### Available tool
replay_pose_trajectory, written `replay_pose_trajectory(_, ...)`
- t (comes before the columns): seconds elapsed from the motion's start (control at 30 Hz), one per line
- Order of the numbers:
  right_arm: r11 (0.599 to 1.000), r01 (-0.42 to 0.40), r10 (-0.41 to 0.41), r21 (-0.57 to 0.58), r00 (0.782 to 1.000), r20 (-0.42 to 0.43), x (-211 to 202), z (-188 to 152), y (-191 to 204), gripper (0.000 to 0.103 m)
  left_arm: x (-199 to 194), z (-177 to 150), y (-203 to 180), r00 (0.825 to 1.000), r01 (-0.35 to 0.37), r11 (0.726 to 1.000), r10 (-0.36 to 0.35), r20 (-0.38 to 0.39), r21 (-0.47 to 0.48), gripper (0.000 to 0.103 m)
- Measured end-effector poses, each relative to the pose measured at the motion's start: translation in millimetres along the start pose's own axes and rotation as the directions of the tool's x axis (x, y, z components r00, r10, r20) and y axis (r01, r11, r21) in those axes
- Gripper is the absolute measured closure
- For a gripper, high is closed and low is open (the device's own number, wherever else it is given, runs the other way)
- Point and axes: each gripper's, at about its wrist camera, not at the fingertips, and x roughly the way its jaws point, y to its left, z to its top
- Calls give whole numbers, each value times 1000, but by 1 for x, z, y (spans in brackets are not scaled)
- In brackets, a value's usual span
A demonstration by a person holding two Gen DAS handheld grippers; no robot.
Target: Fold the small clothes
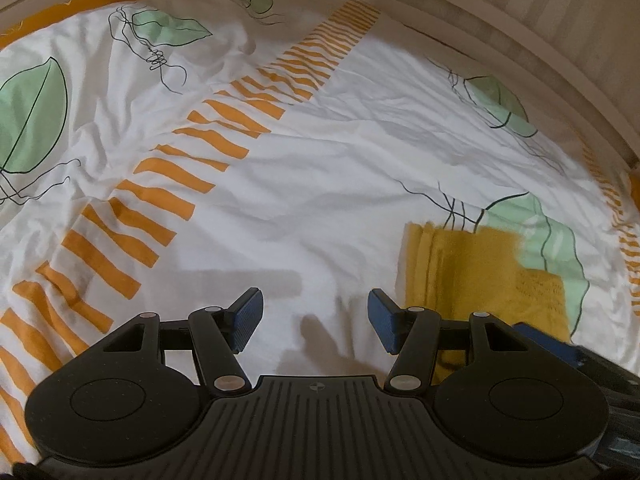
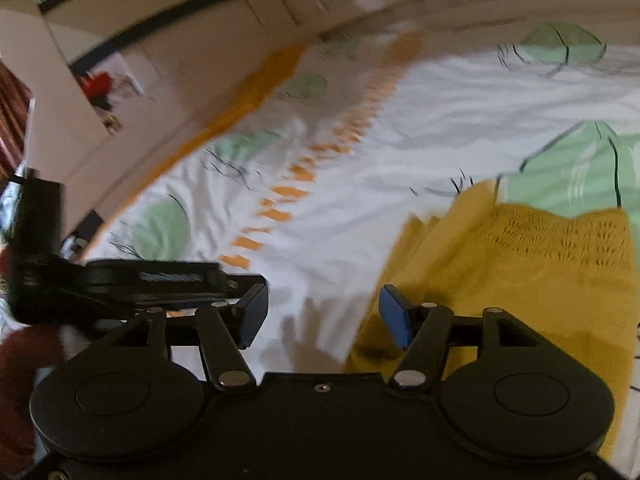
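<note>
A mustard-yellow knitted garment (image 1: 472,272) lies folded on the bedsheet (image 1: 320,208), at the lower right of the left wrist view. It fills the right side of the right wrist view (image 2: 520,264). My left gripper (image 1: 315,322) is open and empty above bare sheet, left of the garment. My right gripper (image 2: 323,316) is open and empty, its right finger over the garment's left edge. The left gripper's body (image 2: 120,284) shows at the left of the right wrist view.
The sheet is white with orange stripes (image 1: 192,176) and green leaf prints (image 1: 32,116). A pale bed frame edge (image 1: 560,92) curves along the far side. A wall and cabinet (image 2: 160,40) stand beyond the bed. The right wrist view is blurred.
</note>
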Motion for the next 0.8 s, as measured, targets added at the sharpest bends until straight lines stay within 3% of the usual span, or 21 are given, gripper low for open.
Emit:
replay_pose_trajectory(0.17,997,49,-52,51,998,44,-22,-1,-18,32,-2,-2,-5,1000,3,1000,-3,-1,14,47)
replay_pose_trajectory(0.43,995,83,-80,53,995,-61,-9,-38,-28,31,-1,-8,-17,1000,27,998,-27,-11,64,47)
replay_pose_trajectory(0.6,987,108,-119,-121,990,-82,-3,-66,2,31,1,-12,-21,998,59,995,-56,-34,75,47)
replay_pose_trajectory(0.8,915,156,-184,-372,982,-42,-3,-89,42,33,1,-13,-23,998,58,995,-55,-40,82,47)
